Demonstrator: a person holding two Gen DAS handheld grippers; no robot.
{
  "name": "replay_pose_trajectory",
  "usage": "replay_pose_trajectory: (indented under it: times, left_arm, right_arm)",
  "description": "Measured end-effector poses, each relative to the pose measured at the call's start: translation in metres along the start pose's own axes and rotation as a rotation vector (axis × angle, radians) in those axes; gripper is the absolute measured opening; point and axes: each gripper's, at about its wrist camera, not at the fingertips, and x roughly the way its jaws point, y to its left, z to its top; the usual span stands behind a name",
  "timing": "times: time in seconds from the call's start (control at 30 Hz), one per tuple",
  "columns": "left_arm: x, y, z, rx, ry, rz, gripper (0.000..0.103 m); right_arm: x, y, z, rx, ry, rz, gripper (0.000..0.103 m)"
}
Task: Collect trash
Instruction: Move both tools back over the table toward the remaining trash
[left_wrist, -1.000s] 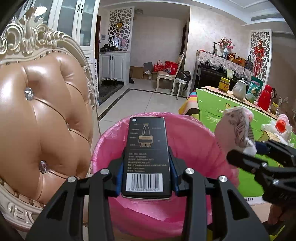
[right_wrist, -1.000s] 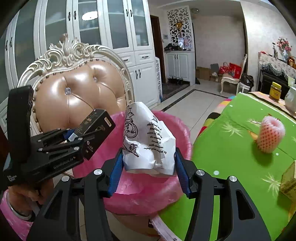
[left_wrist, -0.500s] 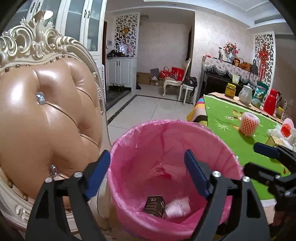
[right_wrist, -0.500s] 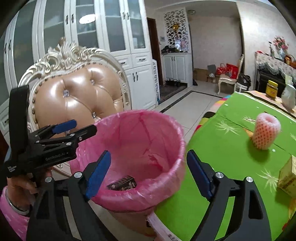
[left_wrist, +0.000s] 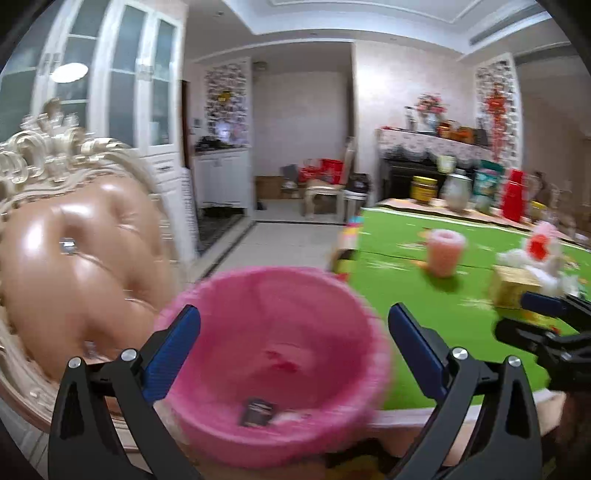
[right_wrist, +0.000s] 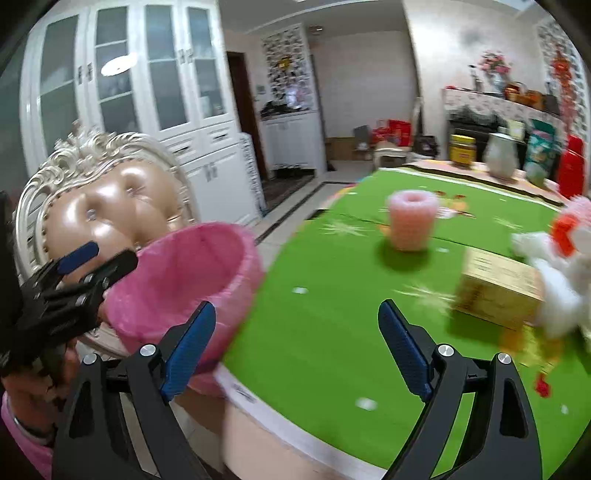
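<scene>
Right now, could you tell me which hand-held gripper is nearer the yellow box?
Right. The right hand-held gripper faces the yellow box on the table; the left hand-held gripper hovers over the pink bin.

Both tongs (left_wrist: 293, 332) (right_wrist: 295, 339) agape, empty.

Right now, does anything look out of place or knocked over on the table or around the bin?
Nothing stands out. The pink foam sleeve stands upright on the green tablecloth, and the black box lies inside the pink-lined bin.

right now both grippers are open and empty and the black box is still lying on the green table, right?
Not quite. The black box lies inside the pink-lined bin, not on the green table, as the left wrist view shows. The left gripper and right gripper are open and empty.
</scene>
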Motion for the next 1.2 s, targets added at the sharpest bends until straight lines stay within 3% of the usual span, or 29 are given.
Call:
replay_pose_trajectory:
  times: [0.33,0.53,0.73,1.0,1.2]
  left_arm:
    - [-0.001,-0.126,-0.01,0.08,0.108,-0.268,0.099]
    - [0.01,-0.198,-0.018,0.125,0.173,-0.335,0.099]
    - [0.032,-0.254,-0.022,0.153,0.216,-0.376,0.099]
    - [0.056,-0.278,-0.019,0.187,0.246,-0.375,0.099]
    - [0.082,-0.263,-0.007,0.117,0.294,-0.35,0.099]
  right_arm:
    - [-0.068,-0.091,-0.025,0.096,-0.048,-0.175,0.085]
    - [-0.103,-0.159,-0.041,0.148,-0.046,-0.299,0.085]
    - [-0.115,-0.215,-0.057,0.238,-0.034,-0.367,0.085]
    - [-0.108,-0.267,-0.052,0.273,0.044,-0.435,0.085]
    - [-0.083,-0.277,-0.036,0.195,0.104,-0.449,0.085]
